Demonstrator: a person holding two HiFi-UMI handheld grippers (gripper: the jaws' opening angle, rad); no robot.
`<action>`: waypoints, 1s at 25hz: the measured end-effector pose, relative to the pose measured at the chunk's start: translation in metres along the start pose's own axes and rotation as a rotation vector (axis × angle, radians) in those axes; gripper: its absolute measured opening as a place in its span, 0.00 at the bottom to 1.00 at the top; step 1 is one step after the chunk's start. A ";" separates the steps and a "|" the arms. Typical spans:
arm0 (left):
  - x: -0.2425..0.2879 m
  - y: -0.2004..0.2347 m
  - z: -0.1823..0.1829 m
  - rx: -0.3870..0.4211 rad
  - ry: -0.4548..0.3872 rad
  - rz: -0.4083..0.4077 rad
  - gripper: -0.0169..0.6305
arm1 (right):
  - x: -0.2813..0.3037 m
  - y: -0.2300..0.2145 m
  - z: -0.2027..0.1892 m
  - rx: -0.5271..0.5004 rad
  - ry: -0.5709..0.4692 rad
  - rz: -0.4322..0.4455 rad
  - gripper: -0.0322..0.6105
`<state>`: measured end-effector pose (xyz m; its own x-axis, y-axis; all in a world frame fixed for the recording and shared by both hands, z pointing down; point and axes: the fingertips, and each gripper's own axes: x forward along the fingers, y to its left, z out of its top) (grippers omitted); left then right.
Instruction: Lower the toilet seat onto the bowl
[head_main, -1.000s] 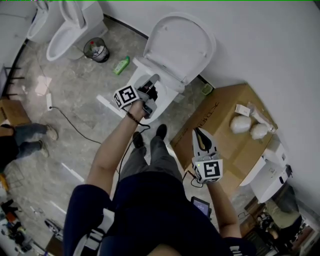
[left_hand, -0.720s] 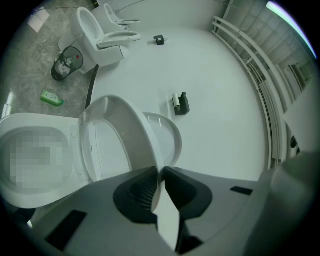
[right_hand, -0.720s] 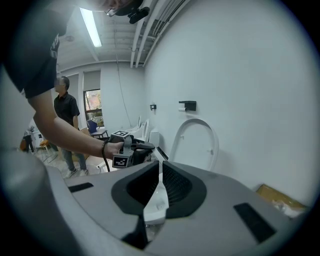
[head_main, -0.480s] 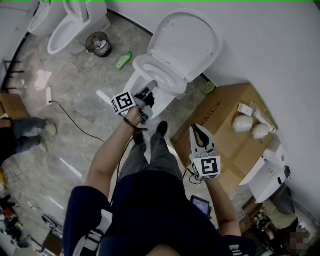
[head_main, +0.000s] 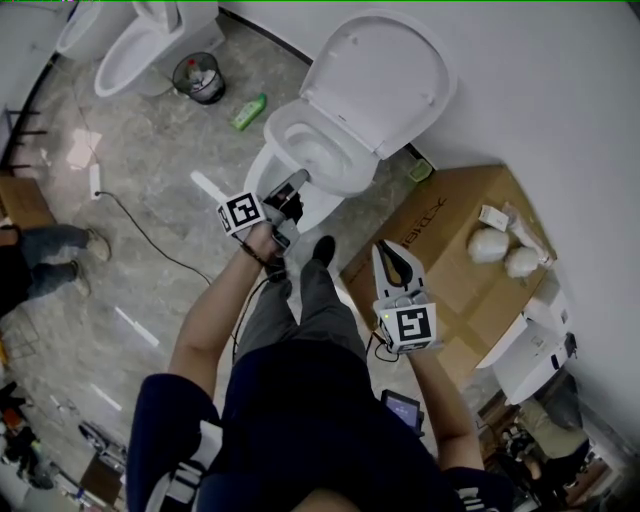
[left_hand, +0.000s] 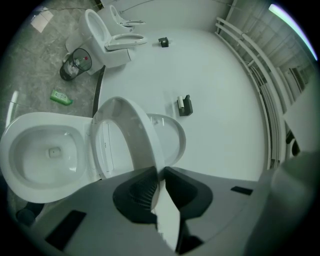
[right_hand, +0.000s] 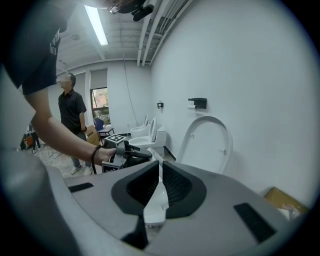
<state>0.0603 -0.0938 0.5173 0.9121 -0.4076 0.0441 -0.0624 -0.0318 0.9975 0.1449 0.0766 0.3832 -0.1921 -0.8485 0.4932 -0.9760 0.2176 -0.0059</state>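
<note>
Mid-frame: left gripper (head_main: 295, 187) clamped on tilted white plastic toilet seat (left_hand: 137, 140) above white ceramic bowl (left_hand: 47, 194). Lower right: right gripper (head_main: 388, 255) closed, empty.

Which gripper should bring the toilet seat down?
Left. The left gripper is shut on the seat, right by the bowl. The right gripper is shut on nothing, off near the box.

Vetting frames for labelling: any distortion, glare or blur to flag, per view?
Head view: wide-angle bowing along the white wall, even light, sharp. Left gripper view: strong fisheye, dark corners; the white oval plastic toilet seat goes soft near the left gripper shut on it. Right gripper view: fisheye too, ceiling strip light blown out, mosaic patch over the face of a bystander in black.
</note>
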 end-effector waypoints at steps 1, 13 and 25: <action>-0.005 0.003 0.000 0.003 -0.001 0.002 0.13 | 0.001 0.003 0.000 -0.004 0.002 0.004 0.11; -0.049 0.041 -0.014 -0.054 -0.002 -0.005 0.13 | 0.022 0.036 -0.010 -0.015 0.045 0.077 0.11; -0.100 0.099 -0.022 0.009 0.009 0.116 0.14 | 0.037 0.068 -0.027 -0.043 0.082 0.130 0.11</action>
<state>-0.0279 -0.0364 0.6128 0.9022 -0.4008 0.1594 -0.1710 0.0068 0.9852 0.0744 0.0729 0.4250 -0.3059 -0.7701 0.5598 -0.9378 0.3452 -0.0375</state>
